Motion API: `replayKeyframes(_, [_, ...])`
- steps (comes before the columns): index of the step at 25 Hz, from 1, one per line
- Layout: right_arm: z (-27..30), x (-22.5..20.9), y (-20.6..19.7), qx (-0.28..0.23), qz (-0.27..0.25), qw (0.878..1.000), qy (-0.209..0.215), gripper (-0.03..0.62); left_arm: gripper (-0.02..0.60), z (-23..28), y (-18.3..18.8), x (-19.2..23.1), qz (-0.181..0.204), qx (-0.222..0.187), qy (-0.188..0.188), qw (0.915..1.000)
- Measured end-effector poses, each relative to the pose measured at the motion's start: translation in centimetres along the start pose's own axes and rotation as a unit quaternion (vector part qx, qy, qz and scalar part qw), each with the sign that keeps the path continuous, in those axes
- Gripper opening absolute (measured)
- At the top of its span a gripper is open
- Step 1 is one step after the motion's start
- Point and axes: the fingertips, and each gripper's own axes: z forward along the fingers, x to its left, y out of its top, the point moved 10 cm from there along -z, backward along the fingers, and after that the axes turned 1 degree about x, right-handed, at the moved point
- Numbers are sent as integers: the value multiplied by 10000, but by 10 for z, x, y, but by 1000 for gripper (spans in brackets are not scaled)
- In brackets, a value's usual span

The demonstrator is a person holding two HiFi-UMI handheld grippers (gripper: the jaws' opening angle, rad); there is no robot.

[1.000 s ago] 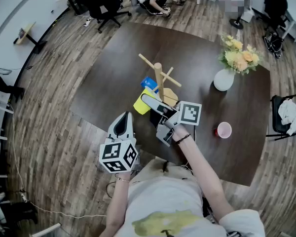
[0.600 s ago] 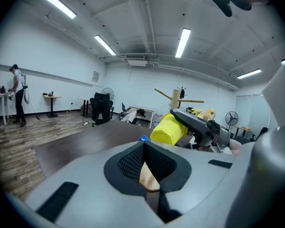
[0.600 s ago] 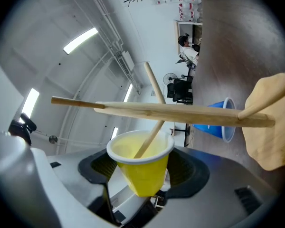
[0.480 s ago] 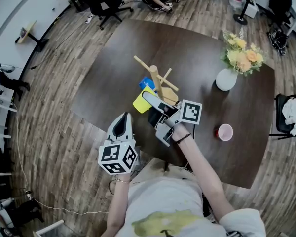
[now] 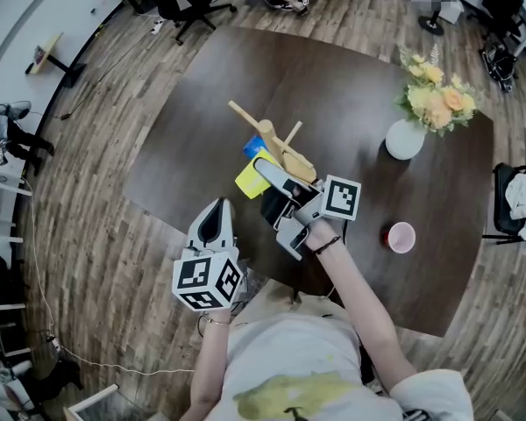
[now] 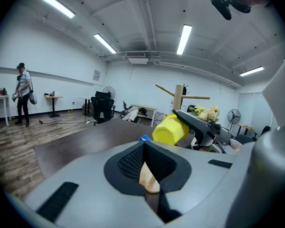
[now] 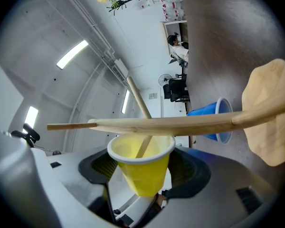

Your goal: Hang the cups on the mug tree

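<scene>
Cup [image 7: 141, 167], thin, light, prob. crushable, sits clamped low-wall btwn right gripper [image 7: 142, 180] jaws, peg [image 7: 138, 101] just ahead; left gripper [image 6: 149, 175] jaws together, empty.

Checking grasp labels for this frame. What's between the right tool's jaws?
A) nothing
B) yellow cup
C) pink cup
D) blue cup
B: the right tool is clamped on both sides of the yellow cup, while the blue cup sits beyond the mug tree and the pink cup stands apart on the table.
</scene>
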Motion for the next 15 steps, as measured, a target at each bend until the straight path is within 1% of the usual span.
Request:
replayKeyframes(5, [-1,-3,0,-105,128,9999,33,311,15,4,1,0,-6,8,12,10000])
replayKeyframes(12, [-4,-6,-4,-218,75,9997,-51,313,15,3,2,4,12,6,11,10000])
replayKeyframes(15, [-6,-6,-5,-285,45,9996,-76,331,15,4,1,4,16,7,9,10000])
